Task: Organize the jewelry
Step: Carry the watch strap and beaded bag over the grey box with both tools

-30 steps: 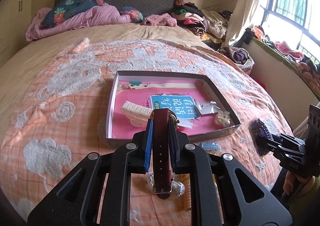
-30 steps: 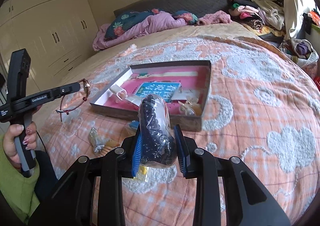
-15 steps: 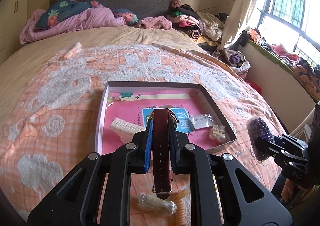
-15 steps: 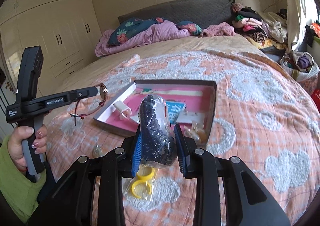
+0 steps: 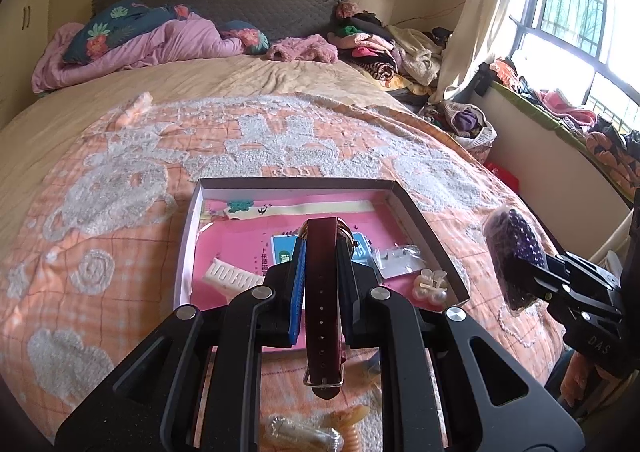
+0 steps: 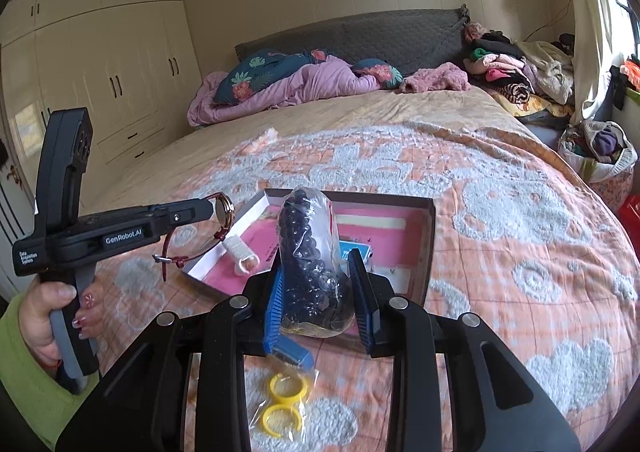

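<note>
You are working over an orange quilted bedspread (image 5: 100, 236); your left gripper (image 5: 321, 276) is clamping a watch (image 5: 323, 292), your right gripper (image 6: 320, 292) a bagged bead bracelet (image 6: 312, 252), near the pink-lined box (image 6: 428, 252).

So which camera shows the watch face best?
The right wrist view: the watch hangs side-on from the left gripper, its round face showing. The left wrist view shows mostly its red strap, edge-on between the fingers.

You bring both grippers forward over the bed toward the shallow box (image 5: 420, 212): the left gripper (image 5: 320, 292), with the watch (image 5: 322, 292), now sits over its near edge instead of short of it. The right gripper (image 6: 320, 292) lifts, so the bagged beads (image 6: 312, 252) now overlap the box, and yellow rings (image 6: 286, 400) appear below.
</note>
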`<state>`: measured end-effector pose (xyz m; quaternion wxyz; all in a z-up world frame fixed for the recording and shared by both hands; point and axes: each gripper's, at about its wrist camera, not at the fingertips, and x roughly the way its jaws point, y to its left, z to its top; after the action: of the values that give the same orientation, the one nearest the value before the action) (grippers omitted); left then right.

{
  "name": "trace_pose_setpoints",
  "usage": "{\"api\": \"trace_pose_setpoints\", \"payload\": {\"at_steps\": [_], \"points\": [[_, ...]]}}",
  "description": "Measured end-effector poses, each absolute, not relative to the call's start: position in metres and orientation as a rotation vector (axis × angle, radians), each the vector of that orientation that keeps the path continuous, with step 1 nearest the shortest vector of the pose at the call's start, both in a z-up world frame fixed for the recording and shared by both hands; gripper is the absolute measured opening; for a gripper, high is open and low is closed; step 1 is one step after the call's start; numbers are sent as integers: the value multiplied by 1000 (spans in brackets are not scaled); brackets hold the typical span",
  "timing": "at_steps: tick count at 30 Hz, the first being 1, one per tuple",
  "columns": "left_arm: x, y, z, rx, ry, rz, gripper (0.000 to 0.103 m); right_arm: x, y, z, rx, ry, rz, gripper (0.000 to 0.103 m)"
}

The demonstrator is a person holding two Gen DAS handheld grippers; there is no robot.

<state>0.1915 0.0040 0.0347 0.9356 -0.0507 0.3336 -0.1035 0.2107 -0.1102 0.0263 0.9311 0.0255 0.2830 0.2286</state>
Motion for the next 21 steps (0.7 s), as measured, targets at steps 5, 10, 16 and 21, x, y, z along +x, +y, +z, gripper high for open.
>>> {"api": "trace_pose_setpoints", "payload": {"at_steps": [5, 10, 16, 21], "points": [[202, 0, 29, -102, 696, -211, 8, 222, -111, 25, 55, 587, 457, 29], [212, -3, 20, -98, 721, -214, 8, 234, -110, 23, 54, 594, 449, 29], [223, -6, 8, -99, 741, -227, 8, 247, -108, 19, 43, 601, 439, 29], [231, -12, -8, -99, 764, -252, 8, 258, -108, 12, 37, 618, 427, 29]]}}
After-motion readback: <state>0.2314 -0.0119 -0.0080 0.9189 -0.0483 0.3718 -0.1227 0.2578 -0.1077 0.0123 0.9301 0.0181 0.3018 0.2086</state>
